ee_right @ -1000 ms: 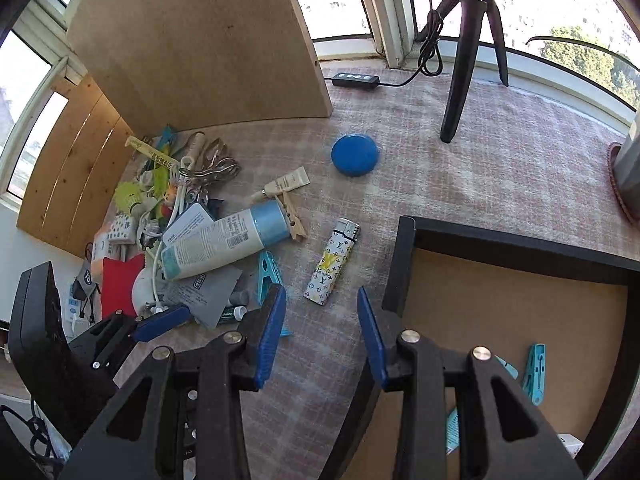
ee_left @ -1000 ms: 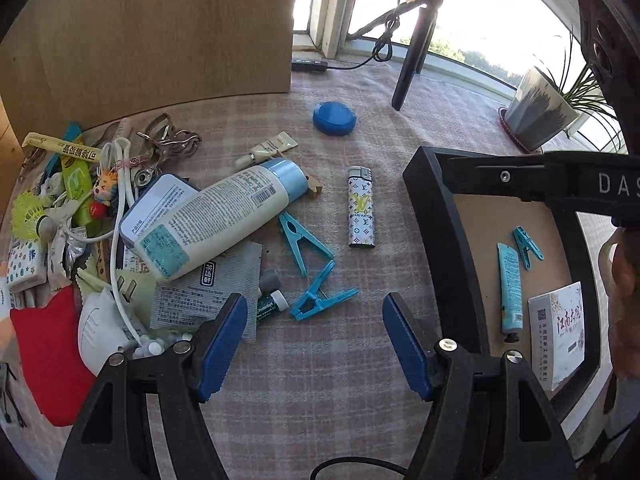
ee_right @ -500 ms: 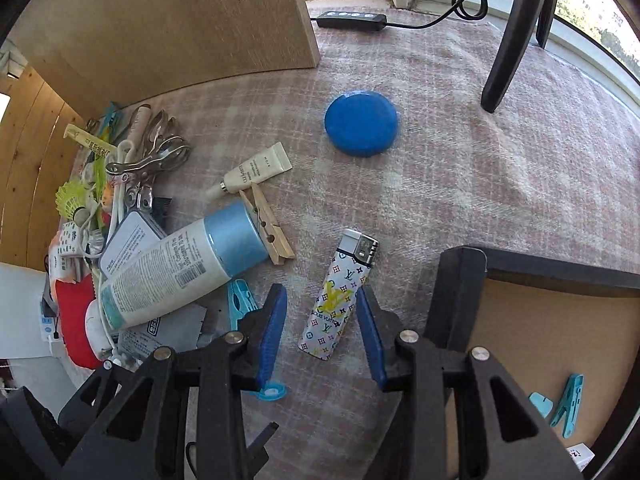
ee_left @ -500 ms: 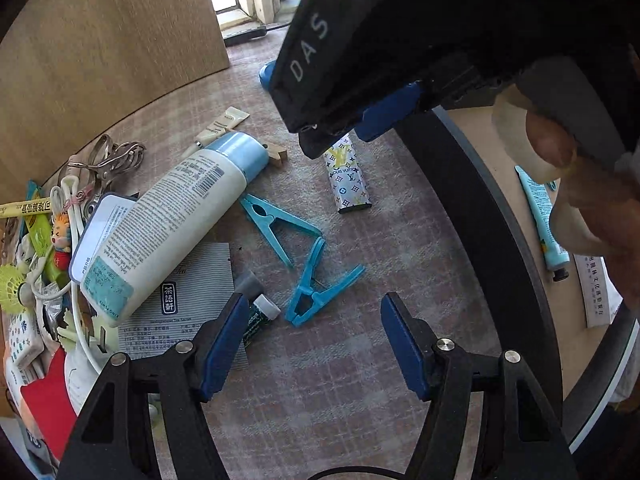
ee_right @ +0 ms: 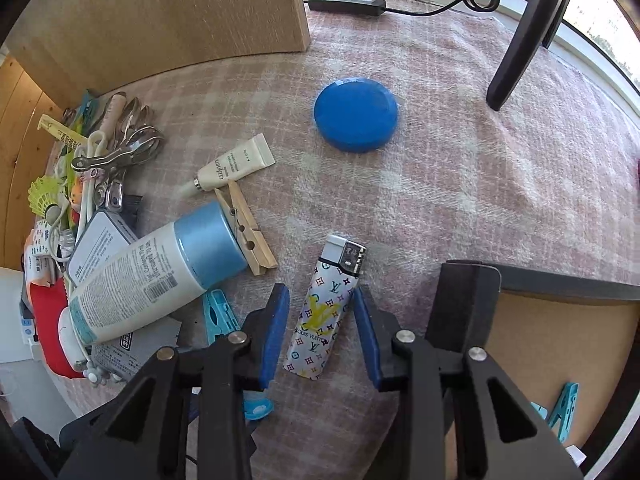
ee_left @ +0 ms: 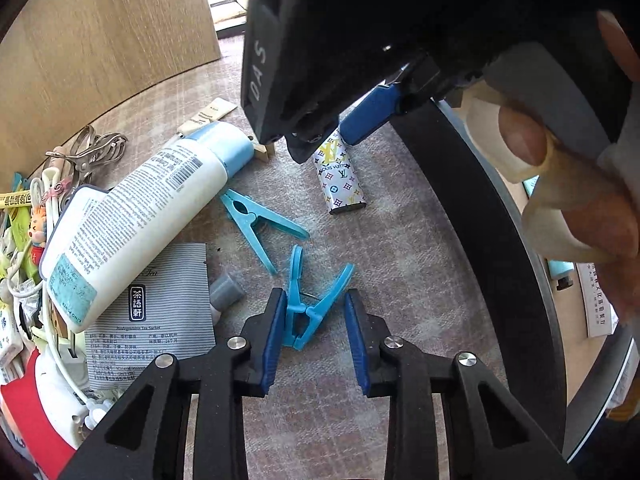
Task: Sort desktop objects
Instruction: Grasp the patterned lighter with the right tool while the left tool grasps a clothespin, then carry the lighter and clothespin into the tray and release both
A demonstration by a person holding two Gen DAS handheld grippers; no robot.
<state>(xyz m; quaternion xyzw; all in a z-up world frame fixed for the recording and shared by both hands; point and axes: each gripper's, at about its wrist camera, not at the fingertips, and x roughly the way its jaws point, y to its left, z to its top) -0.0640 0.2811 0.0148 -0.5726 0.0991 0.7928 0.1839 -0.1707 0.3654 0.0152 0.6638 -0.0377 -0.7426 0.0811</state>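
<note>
Both grippers have dropped toward the cloth since a second ago. Left gripper (ee_left: 314, 334) has just been closing around the blue clothes peg (ee_left: 308, 308): one pad touches it, the other stands clear, so no grip yet. Right gripper (ee_right: 321, 330) straddles the patterned lighter (ee_right: 326, 316), just left of the black tray (ee_right: 472, 300), pads not yet pressing. Judging by the tray, sorting has barely begun: a blue peg (ee_right: 564, 406) lies inside, while the big bottle (ee_right: 156, 272), wooden peg (ee_right: 246, 226), small tube (ee_right: 232, 168), blue lid (ee_right: 356, 114) and the clutter left of the tray wait.

Checked tablecloth (ee_right: 460, 184), wooden board (ee_right: 160, 12), tripod leg (ee_right: 520, 36)
</note>
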